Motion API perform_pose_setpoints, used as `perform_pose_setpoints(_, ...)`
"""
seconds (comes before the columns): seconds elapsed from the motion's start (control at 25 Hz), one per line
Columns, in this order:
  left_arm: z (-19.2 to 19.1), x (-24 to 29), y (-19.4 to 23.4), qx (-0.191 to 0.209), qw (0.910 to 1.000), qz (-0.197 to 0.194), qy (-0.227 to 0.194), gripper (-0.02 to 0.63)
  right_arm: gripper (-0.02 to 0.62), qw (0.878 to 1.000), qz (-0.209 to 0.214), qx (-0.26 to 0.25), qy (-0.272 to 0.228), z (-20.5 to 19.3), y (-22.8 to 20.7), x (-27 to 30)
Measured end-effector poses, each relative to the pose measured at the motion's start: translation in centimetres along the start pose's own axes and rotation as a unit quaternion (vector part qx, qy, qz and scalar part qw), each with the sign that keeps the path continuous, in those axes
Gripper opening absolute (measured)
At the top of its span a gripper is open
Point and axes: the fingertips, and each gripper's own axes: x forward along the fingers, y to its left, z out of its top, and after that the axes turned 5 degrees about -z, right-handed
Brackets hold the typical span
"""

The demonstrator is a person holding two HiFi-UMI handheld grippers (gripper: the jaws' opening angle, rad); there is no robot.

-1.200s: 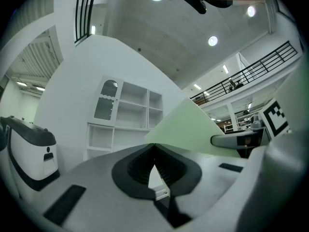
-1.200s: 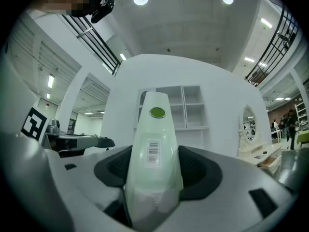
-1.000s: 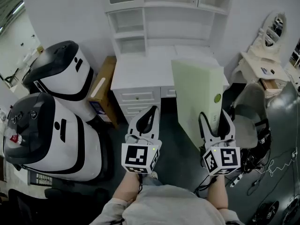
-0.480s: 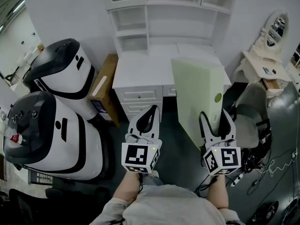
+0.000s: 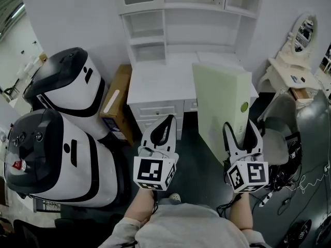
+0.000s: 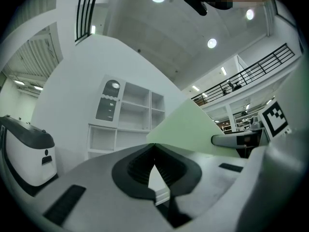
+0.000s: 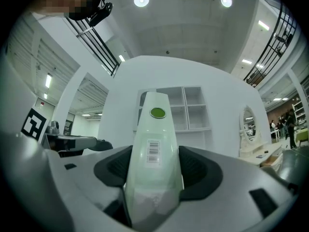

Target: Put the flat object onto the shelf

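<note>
The flat object [image 5: 222, 107] is a tall pale green panel with a green round sticker and a barcode on its narrow edge. My right gripper [image 5: 241, 130] is shut on its lower edge and holds it upright in front of the white desk [image 5: 158, 81]. In the right gripper view the panel [image 7: 154, 144] fills the gap between the jaws. My left gripper [image 5: 166, 122] is shut with nothing in it, left of the panel [image 6: 186, 129]. The white shelf unit [image 5: 191, 25] stands on the desk ahead, its compartments bare.
Two large white-and-black machines [image 5: 64, 84] [image 5: 51, 154] stand at the left. A cardboard box [image 5: 115, 99] leans by the desk. At the right are a grey chair [image 5: 279, 123], a vanity with an oval mirror [image 5: 302, 32], and cables [image 5: 295, 190] on the floor.
The panel and my right gripper have shifted slightly to the right in the head view. The left gripper has stayed put.
</note>
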Motion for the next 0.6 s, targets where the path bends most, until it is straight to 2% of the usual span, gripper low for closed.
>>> perform_pose_setpoints(0.36,-1.1,2.3,3.5,-0.003,0.9998,-0.019,0.006,0.015,0.288,0.999,-0.023,0.021,-0.006,-0.7,0.7,2.7)
perform_pose_setpoints(0.6,-1.9,5.6,5.5,-0.01,0.9998,-0.018,0.006,0.015,0.288,0.999,-0.034,0.023,-0.005,-1.2,-0.6,5.9)
